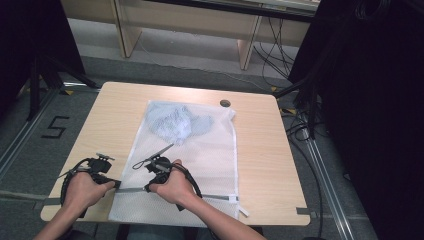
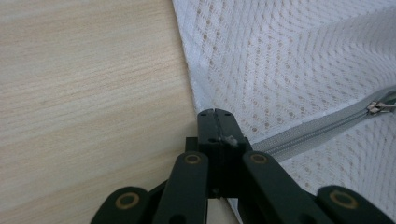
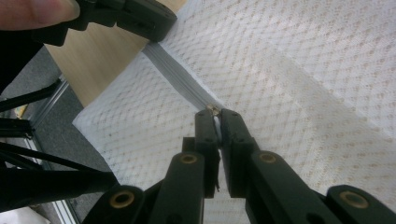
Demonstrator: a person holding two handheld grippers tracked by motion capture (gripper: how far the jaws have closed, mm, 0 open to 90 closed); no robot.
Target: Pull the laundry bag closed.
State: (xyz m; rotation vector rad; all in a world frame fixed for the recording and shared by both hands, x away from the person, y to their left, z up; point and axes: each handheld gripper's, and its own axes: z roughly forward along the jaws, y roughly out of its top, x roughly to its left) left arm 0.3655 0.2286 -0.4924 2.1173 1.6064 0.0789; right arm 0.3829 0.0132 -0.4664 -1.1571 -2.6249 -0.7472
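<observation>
Both claws pinch the mesh bag's zipper

Left claw clamps the zipper end at the bag's edge; right claw grips the zipper pull; bag lies flat on the desk.

A white mesh bag lies on a wooden table in mid-frame, with pale blue cloth inside its upper end. At lower left, the left gripper and right gripper meet the bag's grey zip.
</observation>
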